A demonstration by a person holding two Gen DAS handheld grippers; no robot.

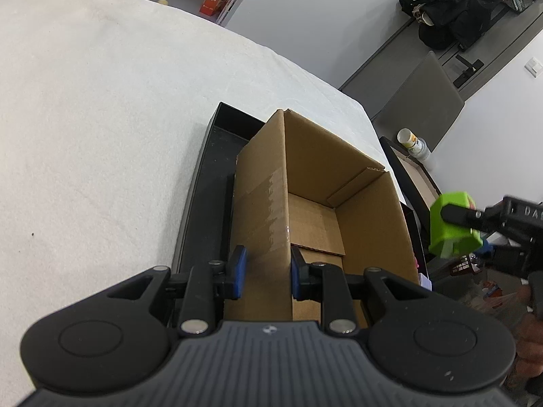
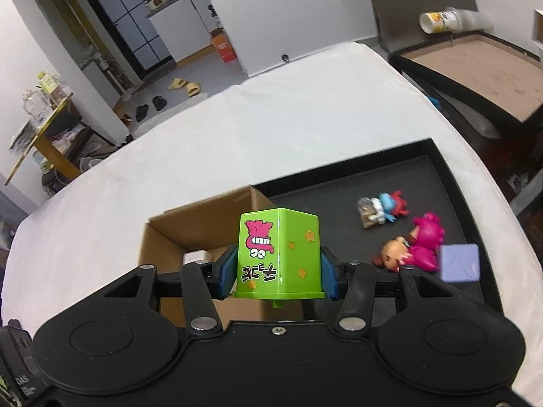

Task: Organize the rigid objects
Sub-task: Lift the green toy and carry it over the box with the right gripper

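My right gripper (image 2: 278, 268) is shut on a green plastic box (image 2: 280, 254) with a pink cartoon face, held upside down above the near corner of an open cardboard box (image 2: 203, 224). The green box also shows in the left wrist view (image 1: 453, 225), to the right of the cardboard box. My left gripper (image 1: 268, 269) is shut on the cardboard box's near left wall (image 1: 264, 210). The cardboard box stands in a black tray (image 1: 200, 196) on the white tablecloth and looks empty inside.
On the black tray (image 2: 451, 183) to the right lie a blue and red figure (image 2: 383, 208), a pink figure (image 2: 415, 244) and a lilac cube (image 2: 460, 263). A second tray (image 2: 482, 64) with a brown floor and a paper cup (image 2: 441, 20) stand beyond the table's right edge.
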